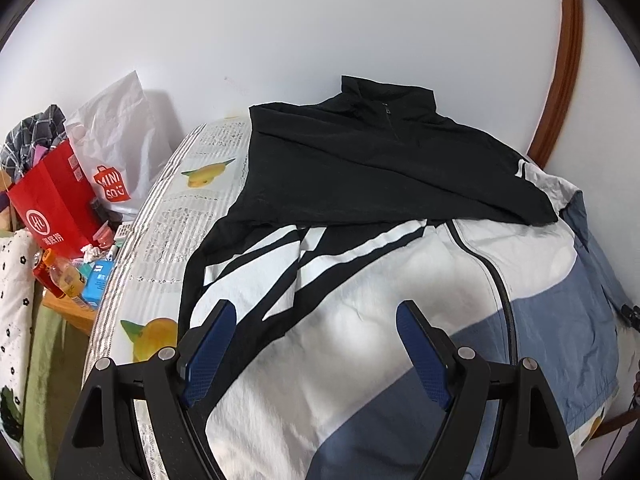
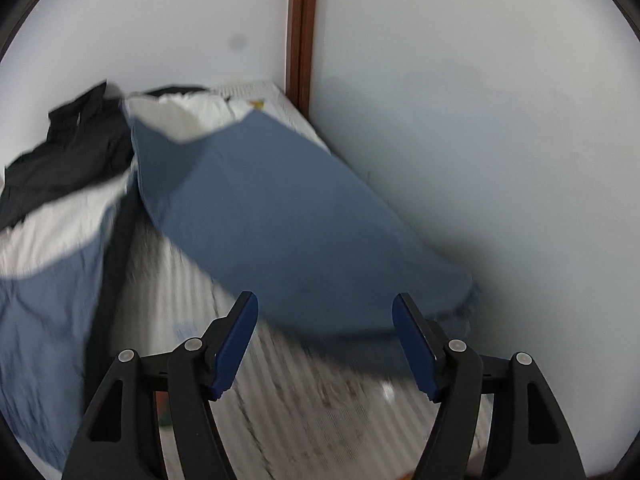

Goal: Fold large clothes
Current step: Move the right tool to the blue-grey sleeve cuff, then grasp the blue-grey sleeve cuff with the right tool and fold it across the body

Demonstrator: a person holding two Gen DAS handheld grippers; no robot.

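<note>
Jacket [image 1: 400,280] lengthwise on bed [image 1: 192,184], collar toward wall [image 1: 280,20]

A large, thin, crinkled jacket in white and slate blue, with a dark zip down its front [image 1: 408,280], is spread flat across a striped, fruit-printed bed sheet [image 1: 168,200]. Black panels with white stripes are seen on its near-left side, apparently a sleeve folded inwards. A black zip-neck top with a stand-up collar [image 1: 360,148] is laid flat over the jacket's upper part, its collar towards the wall. In the right wrist view, a slate-blue sleeve [image 2: 288,224] is shown stretched out to the side over the sheet; it is blurred, so contact with the sheet cannot be judged.
</note>
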